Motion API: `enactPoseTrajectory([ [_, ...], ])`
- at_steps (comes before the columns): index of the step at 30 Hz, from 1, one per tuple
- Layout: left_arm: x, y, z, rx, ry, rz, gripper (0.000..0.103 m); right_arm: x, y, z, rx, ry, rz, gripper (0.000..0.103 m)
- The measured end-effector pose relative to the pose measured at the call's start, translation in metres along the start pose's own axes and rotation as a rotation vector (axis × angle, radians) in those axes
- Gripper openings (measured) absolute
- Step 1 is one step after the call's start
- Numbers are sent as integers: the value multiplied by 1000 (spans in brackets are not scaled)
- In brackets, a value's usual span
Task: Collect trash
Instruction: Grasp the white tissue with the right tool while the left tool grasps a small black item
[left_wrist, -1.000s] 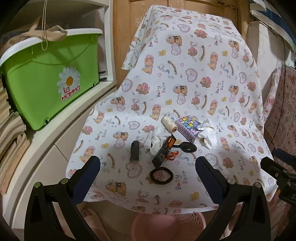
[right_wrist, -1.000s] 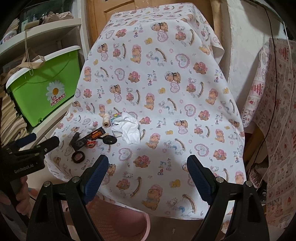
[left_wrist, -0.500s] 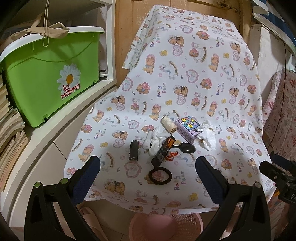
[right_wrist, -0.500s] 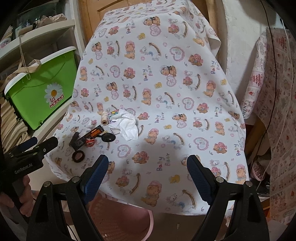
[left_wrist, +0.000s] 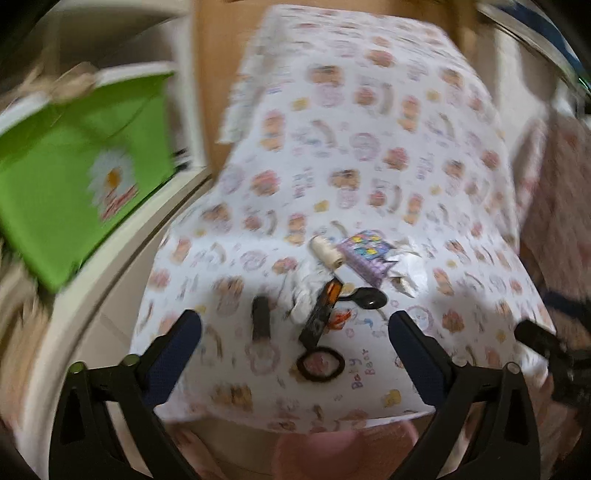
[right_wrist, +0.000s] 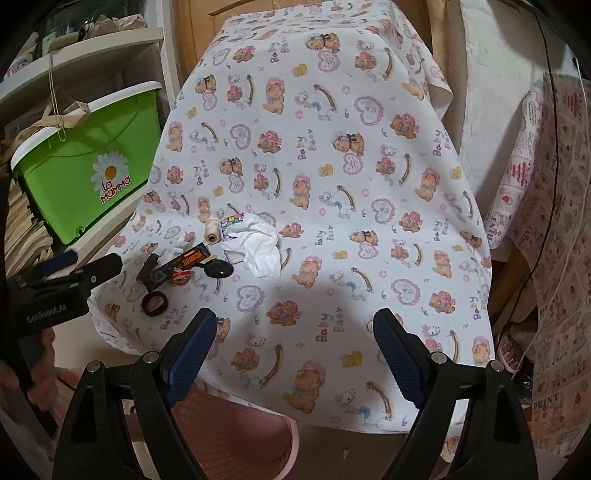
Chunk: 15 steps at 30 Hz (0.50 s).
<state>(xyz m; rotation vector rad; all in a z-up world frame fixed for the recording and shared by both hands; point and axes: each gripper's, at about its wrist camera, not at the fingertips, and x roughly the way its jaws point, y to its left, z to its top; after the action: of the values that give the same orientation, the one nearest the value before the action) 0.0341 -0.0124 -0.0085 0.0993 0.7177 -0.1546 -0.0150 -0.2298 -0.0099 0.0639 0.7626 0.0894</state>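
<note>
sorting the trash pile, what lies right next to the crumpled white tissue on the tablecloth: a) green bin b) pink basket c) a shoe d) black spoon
d: in the right wrist view the black spoon lies just left of the crumpled white tissue on the tablecloth.

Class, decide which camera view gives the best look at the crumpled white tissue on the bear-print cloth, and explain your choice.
The right wrist view: the crumpled white tissue appears sharp and whole, beside the small purple patterned packet. In the left wrist view the picture is motion-blurred, and the tissue shows only partly, behind the packet.
</note>
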Motion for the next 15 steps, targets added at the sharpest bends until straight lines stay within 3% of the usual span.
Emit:
enactPoseTrajectory([
  [3, 6, 11, 12, -9, 24, -4, 84, 4, -2, 2, 12, -6, -8, 88],
  [5, 16, 20, 16, -68, 73, -71, 65, 9, -3, 4, 17, 2, -11, 88],
  [8, 33, 30, 19, -133, 147, -144, 45, 16, -1, 11, 0, 5, -12, 88],
  [13, 52, 42, 17, -239, 230, -174, 30, 19, 5, 42, -81, -45, -5, 88],
  [15, 59, 48, 16, -292, 264, -196, 30, 24, 4, 58, -95, -67, -3, 88],
])
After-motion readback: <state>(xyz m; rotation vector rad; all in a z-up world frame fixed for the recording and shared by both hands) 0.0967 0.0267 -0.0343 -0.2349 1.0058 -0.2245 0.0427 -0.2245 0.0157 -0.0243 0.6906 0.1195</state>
